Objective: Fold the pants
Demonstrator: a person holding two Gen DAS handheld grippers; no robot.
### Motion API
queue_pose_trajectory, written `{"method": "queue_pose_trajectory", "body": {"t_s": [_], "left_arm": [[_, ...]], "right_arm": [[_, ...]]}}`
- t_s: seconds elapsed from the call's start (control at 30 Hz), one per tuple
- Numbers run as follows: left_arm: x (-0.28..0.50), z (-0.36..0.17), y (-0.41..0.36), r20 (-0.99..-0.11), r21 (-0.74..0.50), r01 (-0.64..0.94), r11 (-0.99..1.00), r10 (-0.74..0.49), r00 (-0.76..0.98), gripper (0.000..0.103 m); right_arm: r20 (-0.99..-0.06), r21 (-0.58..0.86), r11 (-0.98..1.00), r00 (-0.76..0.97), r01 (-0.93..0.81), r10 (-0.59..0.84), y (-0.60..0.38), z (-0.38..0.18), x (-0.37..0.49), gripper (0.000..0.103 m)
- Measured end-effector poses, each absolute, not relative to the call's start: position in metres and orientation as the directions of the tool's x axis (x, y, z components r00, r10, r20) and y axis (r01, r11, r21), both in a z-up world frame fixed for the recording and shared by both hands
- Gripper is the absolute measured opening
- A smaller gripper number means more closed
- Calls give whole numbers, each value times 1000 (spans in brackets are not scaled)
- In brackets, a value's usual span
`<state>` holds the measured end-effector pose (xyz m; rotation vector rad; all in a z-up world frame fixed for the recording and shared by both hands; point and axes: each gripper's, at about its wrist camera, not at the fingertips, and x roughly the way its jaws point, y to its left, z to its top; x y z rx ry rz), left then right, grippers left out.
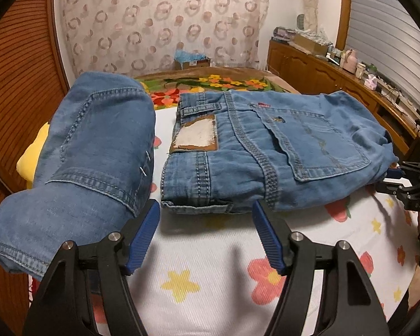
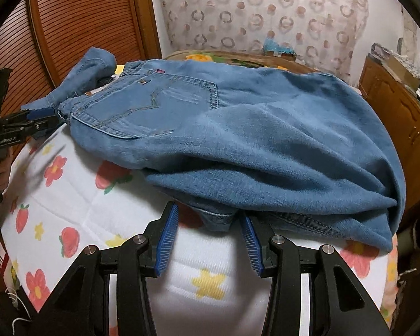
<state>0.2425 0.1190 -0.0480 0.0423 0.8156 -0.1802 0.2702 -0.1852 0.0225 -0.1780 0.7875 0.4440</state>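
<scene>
Jeans [image 1: 266, 151] folded on flowered bedsheet [image 1: 210, 266], second denim piece [image 1: 98, 145] just left. My left gripper [image 1: 205, 218] and right gripper [image 2: 208, 224] both apart, empty, aimed at jeans' near edge to grab for next fold.

My pants [image 1: 266, 151] are soft, faded blue denim with raised stitched seams and a worn leather-like patch [image 1: 194, 135], lying on a matt, ribbed cloth bed cover [image 1: 210, 257], while my left hand-held gripper [image 1: 205, 238] shows matt black plastic, ridged blue pads and shiny metal pins.
</scene>
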Motion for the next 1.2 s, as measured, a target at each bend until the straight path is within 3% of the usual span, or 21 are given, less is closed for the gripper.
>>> {"method": "queue_pose_trajectory", "body": {"t_s": [0.33,0.37,0.4,0.43,0.5,0.53,0.57,0.6,0.63,1.2], "left_arm": [[263,-50,123,-728,-92,145,985,-166,665,70],[266,-51,123,-730,-95,141,985,-165,663,69],[267,-51,123,-729,-96,137,986,-163,665,64],[268,-51,122,-727,-89,130,987,-154,669,58],[268,-47,121,-718,-66,115,991,-128,684,38],[266,-43,120,-711,-69,120,990,-134,690,37],[266,-41,120,-706,-70,127,989,-139,695,29],[264,-36,118,-700,-65,139,988,-144,699,7],[262,-33,116,-695,-40,137,990,-127,708,3],[229,86,109,-528,39,125,991,-86,845,3]], "right_arm": [[-710,48,888,610,-458,353,-175,9,277,47],[-708,53,887,609,-458,357,-176,9,277,42],[-706,56,886,610,-460,361,-176,9,276,32],[-703,59,883,608,-466,368,-175,9,275,29],[-696,64,877,609,-475,381,-174,10,273,11],[-693,70,871,604,-487,394,-174,11,272,11],[-688,69,867,606,-494,400,-173,13,271,9],[-681,65,864,611,-498,404,-174,15,270,8],[-672,68,860,614,-505,414,-175,18,268,7],[-512,-27,882,764,-471,392,-192,101,229,6]]}}
